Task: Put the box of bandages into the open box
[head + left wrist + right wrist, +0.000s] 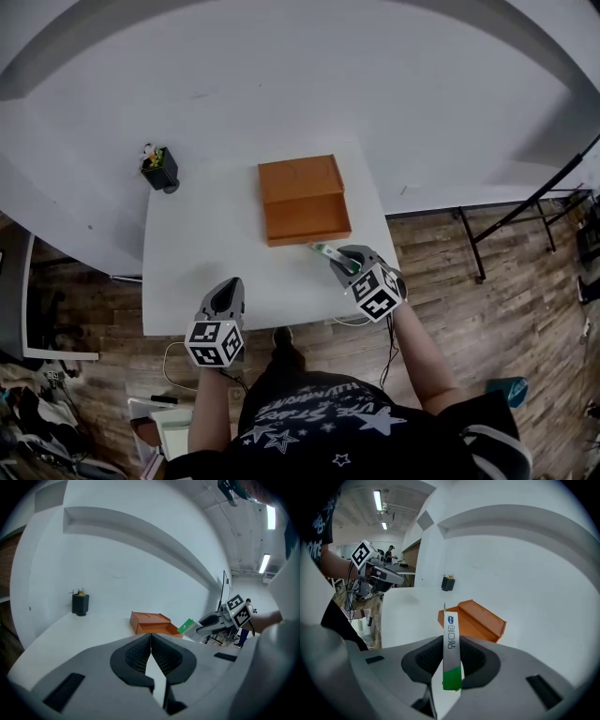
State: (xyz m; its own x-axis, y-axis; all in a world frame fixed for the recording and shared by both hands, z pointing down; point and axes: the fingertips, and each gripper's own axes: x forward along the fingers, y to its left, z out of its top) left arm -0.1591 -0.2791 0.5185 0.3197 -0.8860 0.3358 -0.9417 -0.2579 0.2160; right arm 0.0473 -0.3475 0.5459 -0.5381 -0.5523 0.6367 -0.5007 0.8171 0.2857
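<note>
Bandage box (451,653): a thin white carton with a green end, clamped edge-on between the jaws of the right gripper (451,663). A blue oval logo and a column of dark characters are printed on its narrow white side, but the characters cannot be read. In the head view the carton is held outside the open box (302,199), just off that box's near right corner.

No writing is seen on the open box, which is orange with its lid laid back on the far side. The left gripper (228,287) is held well apart from the open box, to its near left, at the bench edge. Its jaws are pressed together with nothing between them. Black-and-white square markers are carried on both gripper cubes.

A small black holder (160,169) is set to the far left of the open box, by the wall. The bench (216,253) is plain white, as is the wall behind the open box. A wood-plank floor (450,281) lies to the open box's right, and a ceiling strip light (265,563) shows in the left gripper view.
</note>
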